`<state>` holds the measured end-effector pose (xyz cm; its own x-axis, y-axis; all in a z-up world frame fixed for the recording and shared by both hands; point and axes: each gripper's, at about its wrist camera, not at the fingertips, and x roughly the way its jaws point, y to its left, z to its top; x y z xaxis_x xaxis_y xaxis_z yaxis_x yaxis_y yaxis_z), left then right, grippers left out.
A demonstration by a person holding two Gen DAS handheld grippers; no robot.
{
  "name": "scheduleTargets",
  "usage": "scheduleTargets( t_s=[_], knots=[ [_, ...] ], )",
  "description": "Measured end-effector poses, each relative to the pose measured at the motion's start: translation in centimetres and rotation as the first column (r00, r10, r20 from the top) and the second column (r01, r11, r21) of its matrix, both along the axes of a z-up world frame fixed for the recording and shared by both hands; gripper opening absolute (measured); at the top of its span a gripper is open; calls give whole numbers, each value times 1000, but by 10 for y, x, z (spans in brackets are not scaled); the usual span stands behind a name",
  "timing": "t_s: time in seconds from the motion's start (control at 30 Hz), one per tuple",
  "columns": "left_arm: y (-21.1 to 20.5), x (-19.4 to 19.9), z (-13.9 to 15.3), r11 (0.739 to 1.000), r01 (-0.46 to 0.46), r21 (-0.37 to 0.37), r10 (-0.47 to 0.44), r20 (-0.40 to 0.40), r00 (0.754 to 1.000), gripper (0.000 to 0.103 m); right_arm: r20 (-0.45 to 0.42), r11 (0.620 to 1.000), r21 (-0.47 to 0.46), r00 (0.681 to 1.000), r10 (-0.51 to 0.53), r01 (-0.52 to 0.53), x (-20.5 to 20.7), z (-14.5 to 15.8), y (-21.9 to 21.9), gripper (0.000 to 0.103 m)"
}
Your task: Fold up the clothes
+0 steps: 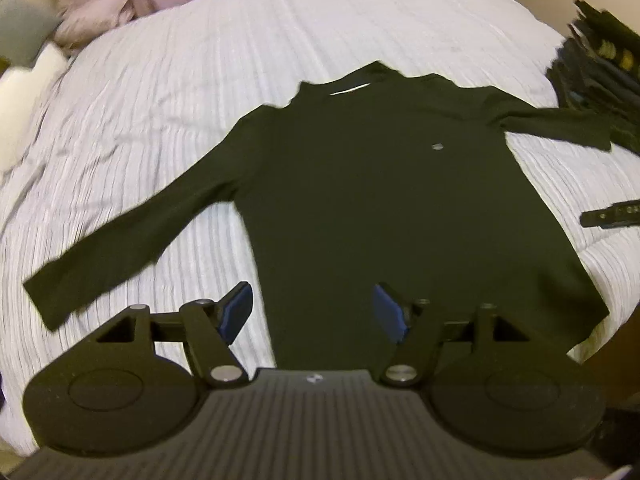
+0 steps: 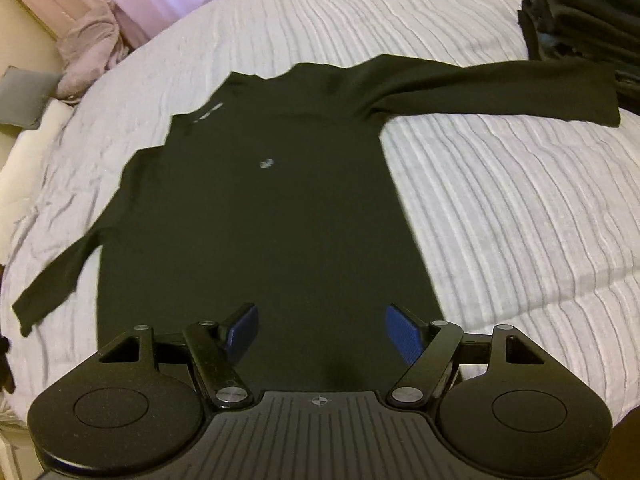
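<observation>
A black long-sleeved shirt (image 1: 380, 200) (image 2: 260, 240) lies flat and face up on the bed, collar at the far end, both sleeves spread outward. A small pale logo (image 1: 437, 146) (image 2: 266, 163) marks its chest. My left gripper (image 1: 314, 312) hovers open above the hem's left part, its blue pads (image 1: 236, 312) wide apart with nothing between them. Over the hem's right part my right gripper (image 2: 322, 330) is also open and empty, blue pads (image 2: 404, 334) spread.
The bed carries a white ribbed cover (image 1: 200, 80) (image 2: 500, 200). A stack of dark folded clothes (image 1: 600, 76) (image 2: 584, 20) stands at the far right, touching the right sleeve's cuff. A pinkish bundle (image 1: 96, 8) (image 2: 92, 52) and a curtain lie at the far left. A black object (image 1: 612, 214) rests at right.
</observation>
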<state>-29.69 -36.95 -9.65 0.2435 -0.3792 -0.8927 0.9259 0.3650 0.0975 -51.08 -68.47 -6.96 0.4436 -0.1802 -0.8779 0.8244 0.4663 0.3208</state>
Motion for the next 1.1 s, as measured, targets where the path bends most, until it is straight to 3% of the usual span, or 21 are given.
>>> scheduleTargets(
  t_s=[0.13,0.3,0.43,0.57,0.73,0.93,1.1],
  knots=[
    [-24,-27,-7,997,58,41,-60,39,997,65,-25,1000,-10,1000,15,-15,-3,-6,-7,74],
    [-31,-35,-10,998,-67,-16,67,-3,998,65,-8,998,-36,999,50,-51,0,2,-9,74],
    [-23,-33,-16,981,-190,-29,188,-71,980,65,39,995,-61,996,83,-80,7,22,-1,74],
    [-12,-34,-15,974,-226,-7,225,-26,974,65,73,990,-76,989,127,-122,18,39,7,74],
    [5,-19,-17,961,-276,-9,275,-50,960,66,84,978,-113,979,187,-177,35,53,15,74],
    [13,15,-21,976,-216,-14,216,-42,976,66,84,984,-139,989,125,-112,45,59,29,74],
    [38,57,-20,991,-131,-18,131,-6,991,66,78,992,-122,997,-4,13,67,53,56,74]
  ],
)
